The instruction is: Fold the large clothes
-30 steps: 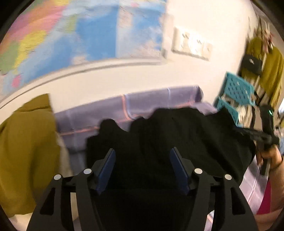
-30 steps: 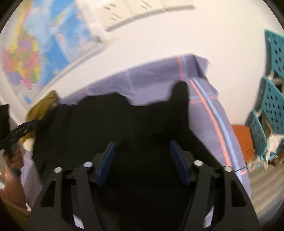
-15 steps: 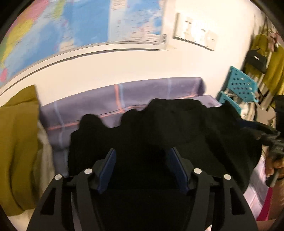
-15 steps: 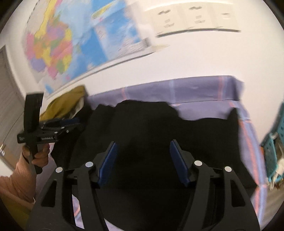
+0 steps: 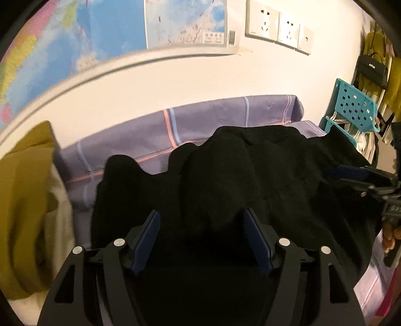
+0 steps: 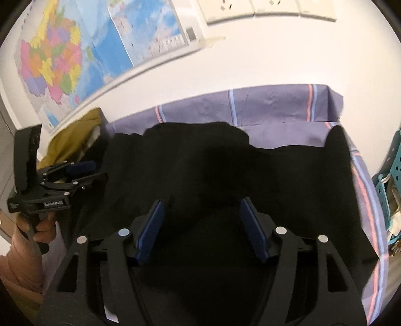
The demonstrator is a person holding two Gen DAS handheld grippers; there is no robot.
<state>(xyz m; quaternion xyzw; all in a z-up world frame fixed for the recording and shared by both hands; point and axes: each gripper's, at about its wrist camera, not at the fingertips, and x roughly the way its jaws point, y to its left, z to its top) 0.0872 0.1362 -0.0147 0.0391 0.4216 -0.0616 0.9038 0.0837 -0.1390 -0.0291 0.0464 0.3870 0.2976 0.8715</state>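
Only the right view shows the left gripper [image 6: 82,173], held level at the bed's [image 6: 275,105] left edge. Both tongs released above the black garment [image 6: 225,170]; right gripper [image 6: 201,227].

We make out small print on the wall map [image 5: 185,22] and white lettering on the left gripper [image 6: 75,173] body, but neither can be read.
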